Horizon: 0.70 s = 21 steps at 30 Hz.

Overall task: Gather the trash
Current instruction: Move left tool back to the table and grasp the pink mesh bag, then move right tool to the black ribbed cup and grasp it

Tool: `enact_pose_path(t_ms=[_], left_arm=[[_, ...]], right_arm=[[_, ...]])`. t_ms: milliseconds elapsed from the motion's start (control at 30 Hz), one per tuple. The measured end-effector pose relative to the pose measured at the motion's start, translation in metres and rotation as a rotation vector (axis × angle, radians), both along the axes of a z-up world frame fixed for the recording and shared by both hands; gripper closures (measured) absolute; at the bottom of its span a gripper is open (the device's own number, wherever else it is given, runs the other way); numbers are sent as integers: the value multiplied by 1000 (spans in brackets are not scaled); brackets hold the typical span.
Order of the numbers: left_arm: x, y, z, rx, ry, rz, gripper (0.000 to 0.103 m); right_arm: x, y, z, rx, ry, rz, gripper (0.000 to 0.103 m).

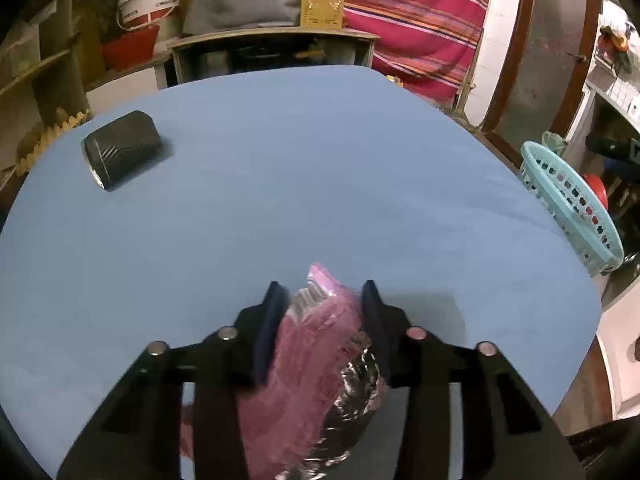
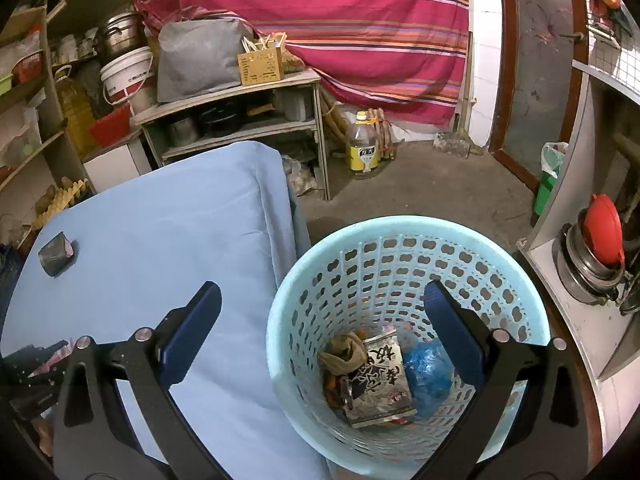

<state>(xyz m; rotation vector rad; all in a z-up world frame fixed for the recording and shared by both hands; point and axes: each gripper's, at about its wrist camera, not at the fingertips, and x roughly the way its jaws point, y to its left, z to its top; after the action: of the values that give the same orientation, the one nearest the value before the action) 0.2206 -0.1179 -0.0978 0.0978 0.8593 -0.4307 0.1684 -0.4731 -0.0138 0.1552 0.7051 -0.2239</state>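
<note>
Tongs, left [image 1: 322, 300], angled down, pinch pink wrapper [image 1: 308, 360]; right tongs [image 2: 320, 304] spread.

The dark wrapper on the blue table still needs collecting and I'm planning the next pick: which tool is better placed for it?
Probably the right tool: its jaws stand open and empty above the basket. The left tool is shut on a pink wrapper, which must be dropped first. The dark wrapper lies far across the table.

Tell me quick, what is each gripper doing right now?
Left gripper: shut on the pink foil wrapper.
Right gripper: open, holding nothing, over the blue basket.
</note>
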Motion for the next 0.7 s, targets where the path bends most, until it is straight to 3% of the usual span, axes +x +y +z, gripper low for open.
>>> enact_pose_path(t_ms=[200,467,700], left_arm=[[-3,6,2,-17,2,-6,77],[16,43,23,-39,-14,70,85],[40,101,64,-3,-127,158,85]], right_arm=[[12,15,0,-10,2,23,4],[33,56,-3,-37,10,86,4],[58,115,-8,-14,-4,173,4]])
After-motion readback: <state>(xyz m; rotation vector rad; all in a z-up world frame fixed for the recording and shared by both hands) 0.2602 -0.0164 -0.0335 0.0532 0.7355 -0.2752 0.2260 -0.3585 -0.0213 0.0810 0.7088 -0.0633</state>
